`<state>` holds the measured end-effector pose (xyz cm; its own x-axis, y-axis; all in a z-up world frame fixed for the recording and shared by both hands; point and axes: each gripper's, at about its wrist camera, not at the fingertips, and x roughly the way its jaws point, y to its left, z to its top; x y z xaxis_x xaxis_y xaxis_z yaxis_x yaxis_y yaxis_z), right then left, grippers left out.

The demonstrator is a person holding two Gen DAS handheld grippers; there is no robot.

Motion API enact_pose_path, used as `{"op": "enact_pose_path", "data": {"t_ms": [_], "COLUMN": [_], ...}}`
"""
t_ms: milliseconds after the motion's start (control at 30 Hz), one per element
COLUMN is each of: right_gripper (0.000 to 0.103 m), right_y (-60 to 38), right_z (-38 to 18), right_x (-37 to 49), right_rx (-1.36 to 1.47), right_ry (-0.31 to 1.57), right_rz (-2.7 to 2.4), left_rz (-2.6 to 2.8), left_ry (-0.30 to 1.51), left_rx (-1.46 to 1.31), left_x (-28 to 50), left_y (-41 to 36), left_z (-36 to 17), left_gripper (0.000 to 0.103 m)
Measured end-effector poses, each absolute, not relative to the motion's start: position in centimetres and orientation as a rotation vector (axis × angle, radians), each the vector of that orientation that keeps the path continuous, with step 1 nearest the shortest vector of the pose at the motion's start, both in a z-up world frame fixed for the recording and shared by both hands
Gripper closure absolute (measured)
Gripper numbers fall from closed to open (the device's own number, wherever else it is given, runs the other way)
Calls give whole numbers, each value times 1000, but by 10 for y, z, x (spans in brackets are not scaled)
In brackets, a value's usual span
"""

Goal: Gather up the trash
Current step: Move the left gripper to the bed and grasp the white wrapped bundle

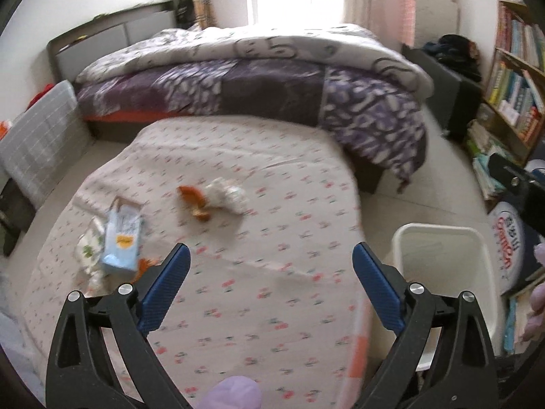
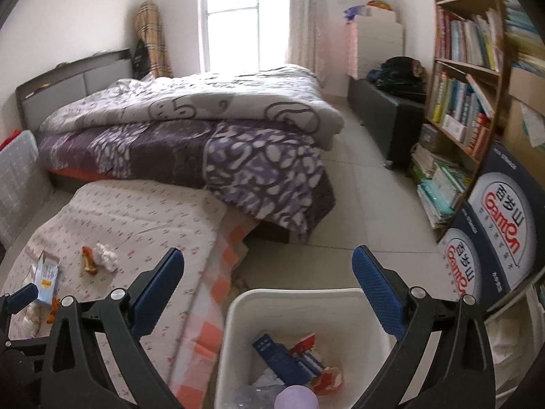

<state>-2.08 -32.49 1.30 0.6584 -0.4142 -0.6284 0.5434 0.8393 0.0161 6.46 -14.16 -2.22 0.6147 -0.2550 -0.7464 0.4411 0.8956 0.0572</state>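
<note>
On the floral cloth (image 1: pixel 238 272) lie an orange peel (image 1: pixel 196 201), a crumpled white tissue (image 1: pixel 226 196), a light-blue carton (image 1: pixel 122 238) and a crumpled floral wrapper (image 1: pixel 89 248). My left gripper (image 1: pixel 271 259) is open and empty above the cloth, nearer than the trash. A white bin (image 2: pixel 299 341) stands right of the cloth and holds a dark blue box (image 2: pixel 282 358) and red-and-white wrappers (image 2: pixel 308 342). My right gripper (image 2: pixel 268 266) is open and empty above the bin. The bin also shows in the left wrist view (image 1: pixel 442 272).
A bed with a purple and white quilt (image 2: pixel 204 129) lies behind the cloth. A bookshelf (image 2: pixel 463 102) and blue-and-white boxes (image 2: pixel 500 245) stand at the right. A grey checked container (image 1: pixel 41 146) is at the left. Tiled floor (image 2: pixel 368 204) runs between bed and shelf.
</note>
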Motion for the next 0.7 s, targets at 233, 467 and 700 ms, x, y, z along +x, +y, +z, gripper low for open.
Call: {"op": "enact_pose_path", "data": {"t_ms": [233,467,700], "right_gripper": [7,7,7], "right_y": [-288,-252,-222], "right_z": [4,-10,-28], "right_x": [11,43,69], "right_rx": [184,170,153], "right_ry": [692,749,808], "right_rz": [-470,-389,-328], "left_rz": [-288,-156,-40], "left_ry": [890,961,1048], "left_rx": [263,243,204], "left_x": [92,118,146], "left_y": [-91,-26,38], "left_z": [-45,-65,-89], "left_gripper": [11,11,11]}}
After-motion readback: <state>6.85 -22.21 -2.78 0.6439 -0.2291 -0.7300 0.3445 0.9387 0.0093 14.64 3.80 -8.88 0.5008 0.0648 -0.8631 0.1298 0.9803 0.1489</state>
